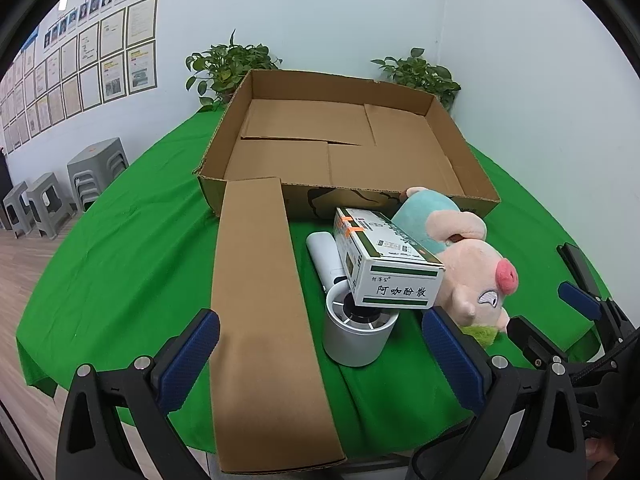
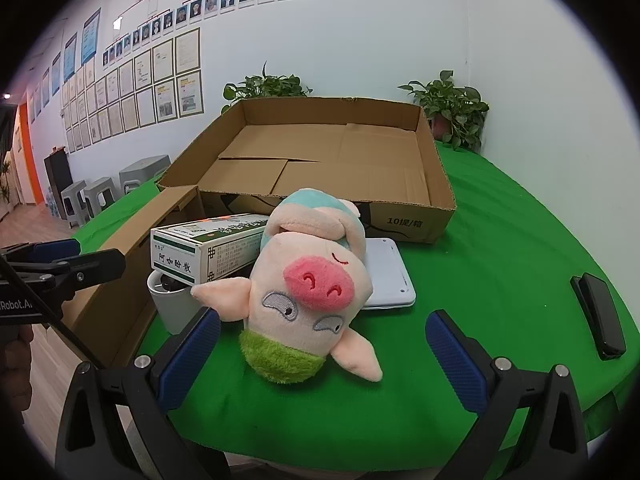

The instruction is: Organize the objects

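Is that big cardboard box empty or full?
Empty: the cardboard box shows only its bare bottom flaps, in both views.

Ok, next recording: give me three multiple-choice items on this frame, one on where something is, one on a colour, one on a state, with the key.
1. Where does the medicine box lie?
A. inside the cardboard box
B. on top of the white cup and against the plush pig
C. on the floor

2. What colour is the cloth on the table?
A. green
B. red
C. grey

3. How does the cardboard box stand?
A. taped shut
B. open, nothing visible inside
C. open and full of toys

Key:
1 B: its near end rests on the cup and its side is against the pig.
2 A: the cloth is bright green in both views.
3 B: only bare bottom flaps show inside.
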